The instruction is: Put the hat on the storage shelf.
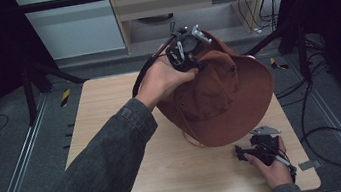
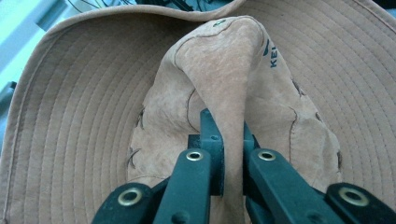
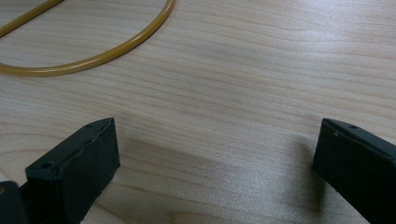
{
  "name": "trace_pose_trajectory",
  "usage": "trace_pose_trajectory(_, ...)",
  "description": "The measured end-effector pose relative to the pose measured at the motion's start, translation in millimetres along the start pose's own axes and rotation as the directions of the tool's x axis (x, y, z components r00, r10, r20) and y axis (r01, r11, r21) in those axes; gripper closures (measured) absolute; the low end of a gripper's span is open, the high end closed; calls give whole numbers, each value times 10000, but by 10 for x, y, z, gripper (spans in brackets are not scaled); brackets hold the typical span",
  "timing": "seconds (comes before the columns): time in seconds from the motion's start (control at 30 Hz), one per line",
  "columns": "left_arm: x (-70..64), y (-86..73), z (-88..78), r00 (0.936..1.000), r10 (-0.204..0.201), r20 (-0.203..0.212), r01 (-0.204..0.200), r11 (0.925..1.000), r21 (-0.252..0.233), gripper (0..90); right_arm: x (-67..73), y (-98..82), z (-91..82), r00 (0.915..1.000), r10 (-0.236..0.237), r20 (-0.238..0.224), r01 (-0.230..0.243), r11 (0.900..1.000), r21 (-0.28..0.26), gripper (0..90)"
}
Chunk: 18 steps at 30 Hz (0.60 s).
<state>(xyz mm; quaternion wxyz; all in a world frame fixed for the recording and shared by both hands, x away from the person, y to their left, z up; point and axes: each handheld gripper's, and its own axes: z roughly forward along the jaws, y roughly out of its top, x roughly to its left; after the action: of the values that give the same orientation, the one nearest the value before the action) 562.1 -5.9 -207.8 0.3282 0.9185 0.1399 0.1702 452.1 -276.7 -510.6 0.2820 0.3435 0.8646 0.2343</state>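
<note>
A rust-brown brimmed hat [image 1: 228, 93] hangs tilted above the wooden table [image 1: 110, 109]. My left gripper [image 1: 197, 64] is at the hat's upper left. In the left gripper view its jaws [image 2: 229, 126] are shut on a pinched fold of the suede crown [image 2: 224, 70], with the stitched brim [image 2: 84, 116] spread around it. My right gripper [image 1: 240, 153] rests low near the table's front right corner, pointing left. In the right gripper view its jaws [image 3: 215, 158] stand wide open over bare wood with nothing between them.
A thin yellow ring [image 3: 93, 60] lies on the table just under the hat's lower edge [image 1: 192, 141]. Black frame rails and cables run along the floor on both sides of the table. A pale cabinet stands behind it.
</note>
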Motion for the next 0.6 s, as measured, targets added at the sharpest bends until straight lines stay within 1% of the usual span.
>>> trace_pose_trajectory(0.17, -15, -6, 61, 10000, 8, -9, -8, 9999, 138, 873, 0, 0, 0, 10000, 5, -16, -5, 10000, -5, 5)
trace_pose_trajectory(0.3, 18, -20, 107, 9998, -202, 18, 202, 9998, 50, 864, 0, 0, 0, 10000, 7, -14, -7, 10000, -5, 5)
trace_pose_trajectory(0.43, 25, -40, 135, 9997, -259, 36, 259, 9997, 9, 857, 1, 0, 0, 10000, 9, -17, -9, 10000, -4, 5)
trace_pose_trajectory(0.57, 32, -58, 144, 9994, -350, -61, 350, 9993, -112, 809, 1, 0, 0, 10000, 8, -20, -8, 10000, -4, 5)
trace_pose_trajectory(0.6, 32, -64, 146, 9991, -425, -74, 423, 9989, -189, 791, 1, 0, 0, 10000, 8, -19, -8, 10000, -5, 5)
